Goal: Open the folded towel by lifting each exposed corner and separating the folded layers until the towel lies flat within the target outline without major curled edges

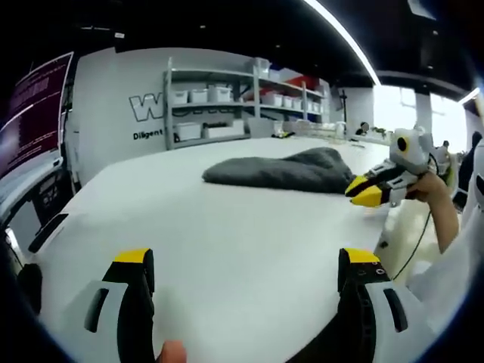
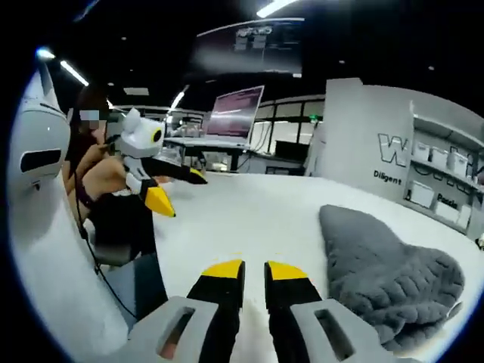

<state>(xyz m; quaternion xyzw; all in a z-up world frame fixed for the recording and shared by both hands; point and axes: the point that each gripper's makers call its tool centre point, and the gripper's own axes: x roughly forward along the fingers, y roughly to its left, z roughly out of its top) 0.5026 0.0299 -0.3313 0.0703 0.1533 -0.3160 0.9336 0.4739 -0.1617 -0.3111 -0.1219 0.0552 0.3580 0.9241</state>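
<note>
A grey towel lies bunched in a mound on the white table, toward its far side. My left gripper is well short of the towel, low over bare tabletop, open with its jaws wide apart and nothing between them. In the left gripper view, my right gripper comes in from the right, held by a hand, its yellow tips just off the towel's near right end. In the right gripper view, the towel lies to the right of my right gripper, whose jaws stand almost together on nothing. The left gripper hovers at the left, spread.
Metal shelves with white bins stand against a lettered white wall behind the table. A person sits at the table's edge on the left of the right gripper view. A monitor and desks stand behind them.
</note>
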